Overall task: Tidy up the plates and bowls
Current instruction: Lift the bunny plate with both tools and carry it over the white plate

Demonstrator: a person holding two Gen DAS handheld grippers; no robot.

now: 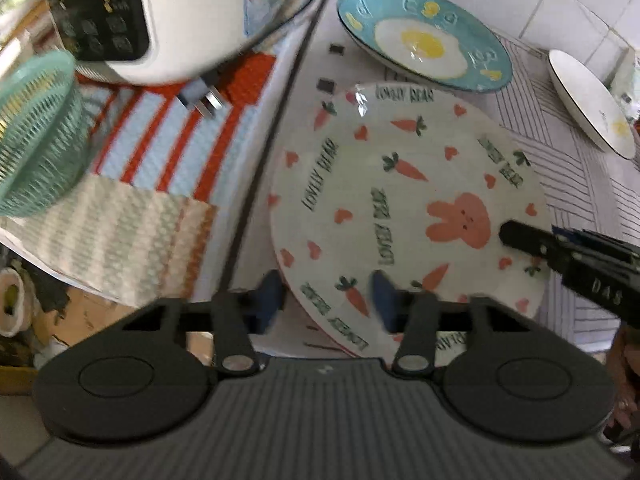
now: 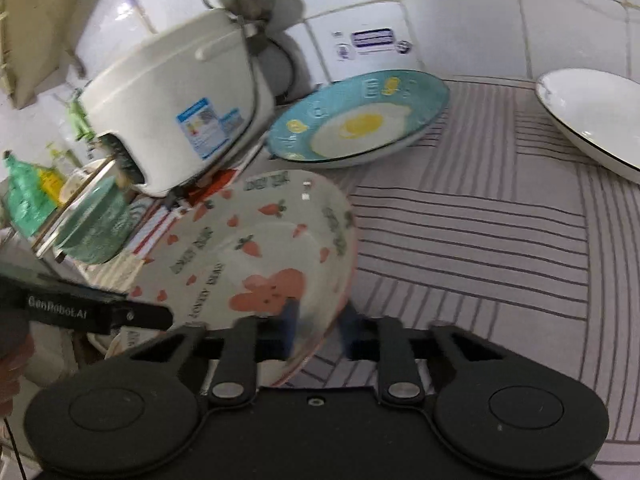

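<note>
**Both grippers at the bunny plate's rim**

The bunny plate (image 1: 404,200) lies on the striped mat (image 1: 580,184), tilted, its left edge over the mat's border. The left gripper (image 1: 326,300) straddles the near rim, one finger outside and one over the plate's face; whether the pads press is unclear. The right gripper (image 2: 316,328) is clamped on the opposite rim. Behind sit an egg plate (image 1: 424,40) and a white bowl (image 1: 592,104); a rice cooker (image 1: 168,12) and green basket (image 1: 36,136) stand left.
</note>
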